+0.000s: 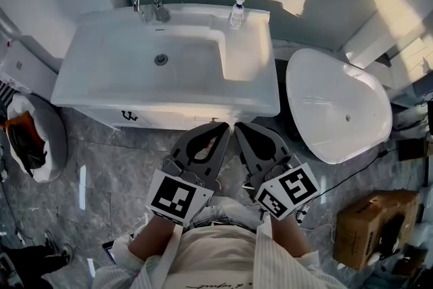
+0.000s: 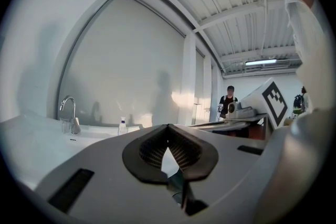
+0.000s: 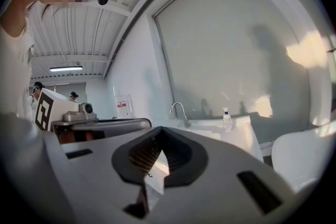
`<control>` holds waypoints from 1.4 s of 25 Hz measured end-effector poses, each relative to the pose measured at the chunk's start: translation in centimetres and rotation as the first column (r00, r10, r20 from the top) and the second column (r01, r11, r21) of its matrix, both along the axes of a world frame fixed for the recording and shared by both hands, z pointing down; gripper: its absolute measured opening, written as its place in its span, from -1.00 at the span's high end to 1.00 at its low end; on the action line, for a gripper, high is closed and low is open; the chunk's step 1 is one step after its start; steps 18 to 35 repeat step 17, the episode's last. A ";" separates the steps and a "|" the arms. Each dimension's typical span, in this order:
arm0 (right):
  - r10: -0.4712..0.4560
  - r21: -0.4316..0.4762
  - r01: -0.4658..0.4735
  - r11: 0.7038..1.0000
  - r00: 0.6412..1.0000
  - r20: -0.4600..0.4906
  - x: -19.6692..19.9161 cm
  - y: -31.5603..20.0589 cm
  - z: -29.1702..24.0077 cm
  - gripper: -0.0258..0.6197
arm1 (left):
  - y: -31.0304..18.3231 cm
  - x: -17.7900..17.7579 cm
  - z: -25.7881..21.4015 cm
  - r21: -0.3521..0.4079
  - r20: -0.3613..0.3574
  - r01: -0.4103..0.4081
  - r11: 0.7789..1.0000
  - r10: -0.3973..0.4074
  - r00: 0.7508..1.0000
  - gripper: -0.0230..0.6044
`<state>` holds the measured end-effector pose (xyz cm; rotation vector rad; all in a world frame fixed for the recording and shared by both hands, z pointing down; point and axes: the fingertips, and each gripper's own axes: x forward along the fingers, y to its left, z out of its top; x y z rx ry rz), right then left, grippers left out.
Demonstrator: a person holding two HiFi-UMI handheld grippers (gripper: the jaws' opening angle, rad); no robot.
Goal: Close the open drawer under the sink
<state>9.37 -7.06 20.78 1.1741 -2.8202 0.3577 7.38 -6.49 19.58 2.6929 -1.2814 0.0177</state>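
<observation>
Head view first: we're looking down on the white sink point(image 1: 169, 57), with the faucet point(image 1: 149, 0) at the back and a small soap bottle point(image 1: 236, 12) on the rim. The drawer point(image 1: 176, 120) shows as a white strip right under the counter's front edge, with a little dark mark towards its left end. Honestly we can't tell from up here how far out it sits. The left gripper point(image 1: 222, 126) and right gripper point(image 1: 239, 126) are side by side in front of us, tips pointing at the middle of that strip. Whether they touch it, we can't say. The toilet point(image 1: 338, 105) is just right of the vanity, a cardboard box point(image 1: 375, 227) sits on the floor further right, and there's a bag point(image 1: 27, 139) on the floor to the left.

Left gripper view: the left gripper point(image 2: 168, 128) has its jaws together at the tips, with nothing between them. We see the faucet point(image 2: 68, 113) and the bottle point(image 2: 122, 126) beyond.

Right gripper view: same deal. The right gripper point(image 3: 159, 131) has its tips pressed together and holds nothing. The faucet point(image 3: 179, 113), bottle point(image 3: 227, 119) and toilet point(image 3: 304, 155) are ahead.
</observation>
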 end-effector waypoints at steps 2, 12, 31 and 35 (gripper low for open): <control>0.001 -0.002 -0.001 1.000 1.000 0.000 0.0 0.0 0.0 0.89 | 0.0 -0.1 0.0 0.001 0.002 0.000 1.000 0.000 1.000 0.88; 0.001 -0.024 -0.001 1.000 1.000 0.001 -0.1 0.4 0.6 0.89 | 0.3 0.0 0.4 -0.002 0.001 -0.007 1.000 0.007 1.000 0.88; -0.002 -0.030 0.002 1.000 1.000 -0.010 -0.2 0.7 1.1 0.89 | 0.6 0.0 0.5 0.002 0.002 -0.010 1.000 0.010 1.000 0.88; -0.002 -0.030 0.002 1.000 1.000 -0.010 -0.2 0.7 1.1 0.89 | 0.6 0.0 0.5 0.002 0.002 -0.010 1.000 0.010 1.000 0.88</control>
